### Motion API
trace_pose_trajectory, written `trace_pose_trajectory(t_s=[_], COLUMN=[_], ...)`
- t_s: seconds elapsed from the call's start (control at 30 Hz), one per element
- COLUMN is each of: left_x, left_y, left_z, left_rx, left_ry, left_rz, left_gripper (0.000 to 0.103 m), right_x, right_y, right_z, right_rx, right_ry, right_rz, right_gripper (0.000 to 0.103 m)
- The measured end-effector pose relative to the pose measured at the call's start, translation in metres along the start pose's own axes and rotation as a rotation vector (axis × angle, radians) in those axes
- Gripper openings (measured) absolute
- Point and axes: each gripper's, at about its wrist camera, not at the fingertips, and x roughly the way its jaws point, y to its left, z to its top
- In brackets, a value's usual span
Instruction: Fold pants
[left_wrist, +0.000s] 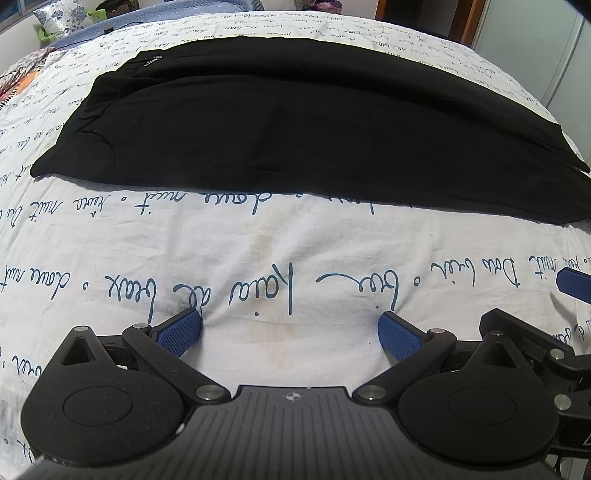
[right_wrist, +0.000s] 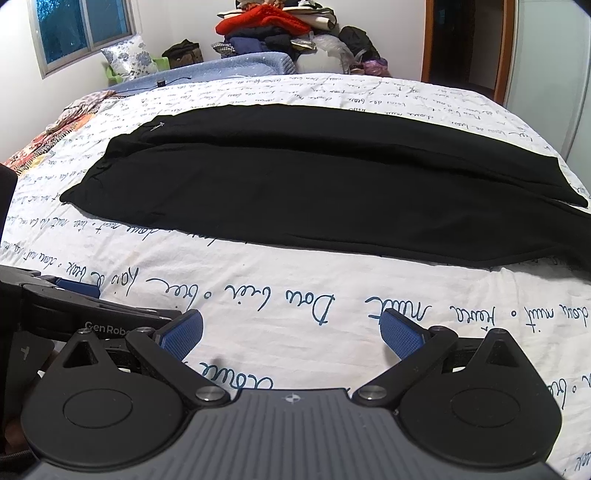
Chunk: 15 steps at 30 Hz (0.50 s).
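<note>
Black pants (left_wrist: 295, 122) lie flat across the bed, one leg folded onto the other, waistband to the left and hems to the right; the right wrist view shows the same pants (right_wrist: 303, 192). My left gripper (left_wrist: 290, 330) hovers open over bare sheet, well short of the pants' near edge. Beside it my right gripper (right_wrist: 291, 332) is open too, nothing between its blue pads, and its finger (left_wrist: 572, 284) shows at the right edge of the left wrist view. The left gripper's body (right_wrist: 74, 314) appears low on the left in the right wrist view.
The bed carries a white sheet (left_wrist: 258, 251) printed with blue handwriting. A patterned pillow (right_wrist: 129, 59) and a pile of clothes (right_wrist: 280, 33) sit past the bed's far end. There is a window (right_wrist: 77, 29) at the far left and a doorway (right_wrist: 469, 44) at the far right.
</note>
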Motion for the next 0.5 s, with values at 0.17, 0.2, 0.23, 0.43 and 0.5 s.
trace_pose_trajectory(t_s=[0.17, 0.2, 0.23, 0.43, 0.5], left_x=[0.0008, 0.0008, 0.0009, 0.0008, 0.0012], left_y=[0.0009, 0.0008, 0.0011, 0.0004, 0.0011], left_z=[0.0014, 0.0015, 0.0016, 0.0014, 0.0019], left_rx=[0.0, 0.001, 0.001, 0.001, 0.001], left_ry=[-0.001, -0.001, -0.001, -0.001, -0.001], left_rz=[0.0, 0.0, 0.0, 0.001, 0.001], left_gripper=[0.103, 0.103, 0.103, 0.103, 0.103], right_x=[0.0011, 0.0009, 0.0006, -0.0005, -0.0002], right_y=[0.0019, 0.0023, 0.0026, 0.0032, 0.0033], right_z=[-0.0011, -0.0013, -0.0015, -0.002, -0.0019], right_rx=[-0.007, -0.008, -0.009, -0.007, -0.009], right_ry=[0.005, 0.004, 0.004, 0.004, 0.006], right_rz=[0.004, 0.004, 0.004, 0.005, 0.007], right_gripper=[0.103, 0.103, 0.103, 0.103, 0.103])
